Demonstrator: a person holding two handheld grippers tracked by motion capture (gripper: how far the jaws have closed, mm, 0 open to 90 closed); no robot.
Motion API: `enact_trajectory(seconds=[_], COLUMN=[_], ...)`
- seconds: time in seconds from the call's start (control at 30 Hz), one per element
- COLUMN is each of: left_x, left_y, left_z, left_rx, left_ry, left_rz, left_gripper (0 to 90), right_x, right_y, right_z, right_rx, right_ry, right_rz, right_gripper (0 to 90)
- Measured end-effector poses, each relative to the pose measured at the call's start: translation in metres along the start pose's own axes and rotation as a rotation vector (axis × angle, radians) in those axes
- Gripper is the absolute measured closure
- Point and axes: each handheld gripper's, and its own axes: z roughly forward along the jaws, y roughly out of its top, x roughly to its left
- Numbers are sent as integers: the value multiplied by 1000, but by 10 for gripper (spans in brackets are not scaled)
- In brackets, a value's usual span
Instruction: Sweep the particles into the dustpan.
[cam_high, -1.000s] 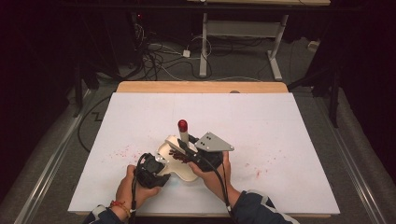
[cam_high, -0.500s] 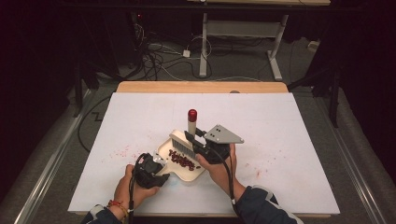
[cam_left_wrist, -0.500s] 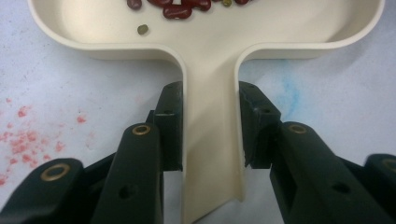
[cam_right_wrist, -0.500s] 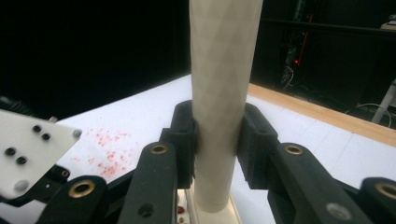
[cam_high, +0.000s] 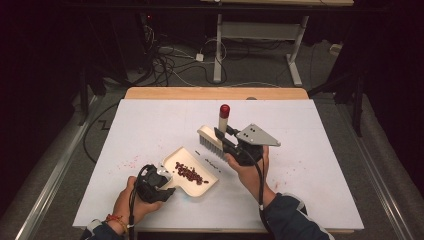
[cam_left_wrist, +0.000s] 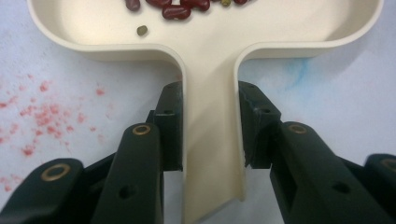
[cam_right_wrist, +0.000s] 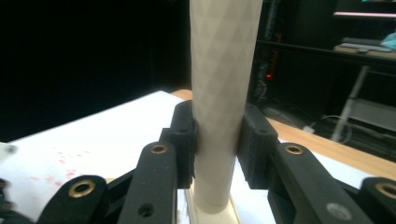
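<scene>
Dustpan with beans: flat on table, handle clamped in left gripper. Brush: handle upright, clamped in right gripper, just beyond pan

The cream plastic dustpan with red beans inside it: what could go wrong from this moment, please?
1. The cream plastic dustpan is held by its narrow handle alone in the left hand-held gripper; a tilt could spill the dark red beans over its open front edge.
2. The cream brush with the red-tipped handle, clamped in the right hand-held gripper, is off the white table sheet; any beans caught in its bristles might drop outside the pan.
</scene>
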Motion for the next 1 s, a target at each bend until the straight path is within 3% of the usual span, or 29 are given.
enact_trajectory(seconds=[0.1,0.37,0.43,0.63,1.0], left_x=[0,-3,-3,-3,-2], left_y=[-2,-3,-3,-4,-4], left_z=[-1,-3,-2,-2,-1], left_rx=[7,13,13,10,9], left_ry=[-5,1,-1,0,-3], left_rz=[6,22,24,24,18], left_gripper=[640,639,640,640,639], right_x=[-11,-22,-27,-30,-49], right_y=[-6,-21,-26,-26,-25], right_z=[0,8,12,12,7], right_rx=[28,53,69,65,59], right_ry=[-39,-47,-31,-32,-99], right_rz=[-21,-36,-2,-10,14], right_gripper=[708,707,708,708,707])
